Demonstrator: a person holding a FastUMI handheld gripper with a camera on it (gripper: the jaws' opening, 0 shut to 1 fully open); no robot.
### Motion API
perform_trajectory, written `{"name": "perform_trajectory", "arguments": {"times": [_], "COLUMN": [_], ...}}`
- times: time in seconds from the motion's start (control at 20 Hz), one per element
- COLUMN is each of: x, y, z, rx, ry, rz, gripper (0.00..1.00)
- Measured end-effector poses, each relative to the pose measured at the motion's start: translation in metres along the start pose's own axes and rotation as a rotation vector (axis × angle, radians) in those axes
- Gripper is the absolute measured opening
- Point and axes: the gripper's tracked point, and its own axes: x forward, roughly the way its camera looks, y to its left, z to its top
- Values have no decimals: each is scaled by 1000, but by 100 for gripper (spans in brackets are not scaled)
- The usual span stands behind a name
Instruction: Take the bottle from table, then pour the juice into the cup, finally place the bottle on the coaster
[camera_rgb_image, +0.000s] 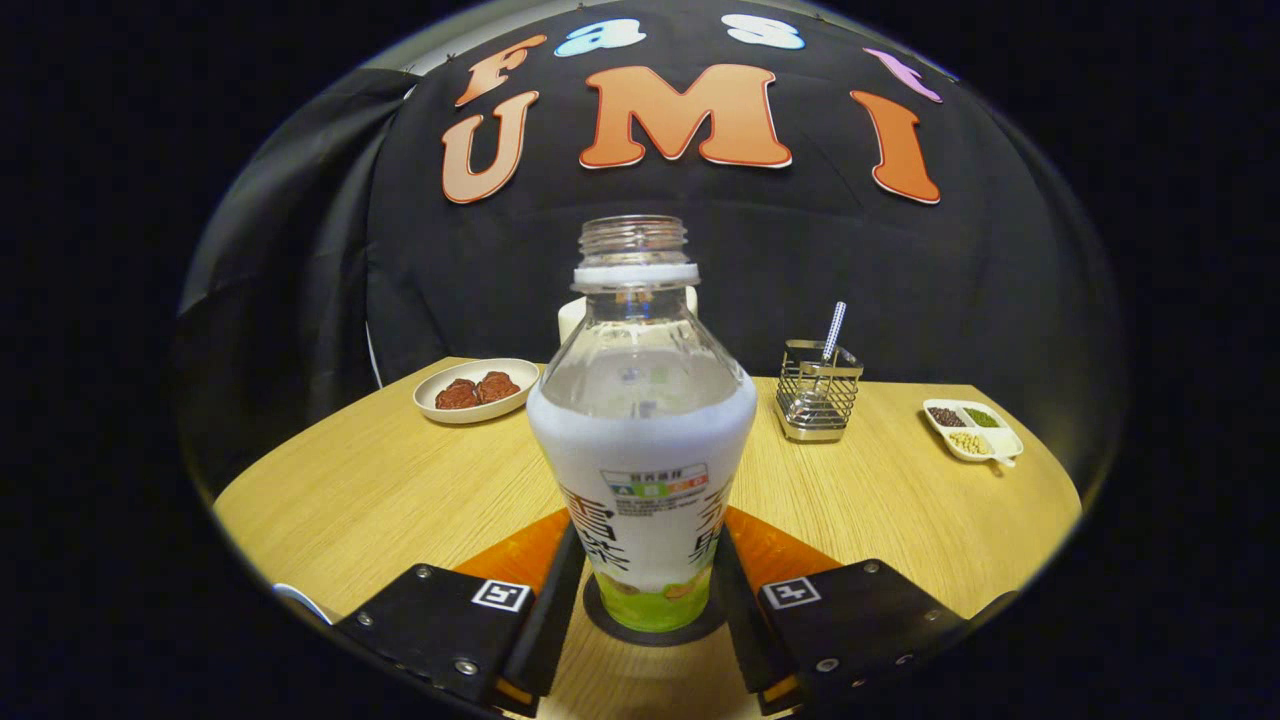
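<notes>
An uncapped bottle (641, 430) stands upright on a dark coaster (655, 628) on the bench (380, 480), gripper (645, 600) fingers flanking its base (contact uncertain), seemingly steadying its placement.

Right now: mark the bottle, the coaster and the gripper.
bottle (645, 470): gripper view, on its label, between the fingers.
coaster (600, 622): gripper view, on the dark rim showing under the bottle's base.
gripper (645, 610): gripper view, midway between the fingertips, which flank the bottle's lower body.
</notes>
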Motion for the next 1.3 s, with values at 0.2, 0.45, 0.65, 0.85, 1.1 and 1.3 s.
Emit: {"name": "perform_trajectory", "arguments": {"times": [0.2,0.45,0.65,0.85,1.1,1.3], "x": [-24,-73,-123,-194,-285,-343], "y": [10,13,1,-15,-20,-28], "z": [20,57,104,161,201,213], "rx": [-7,-37,-53,-83,-111,-120], "ry": [-44,-112,-211,-348,-456,-518], "rz": [42,82,79,33,6,-33], "gripper": [93,97,97,97,97,97]}}
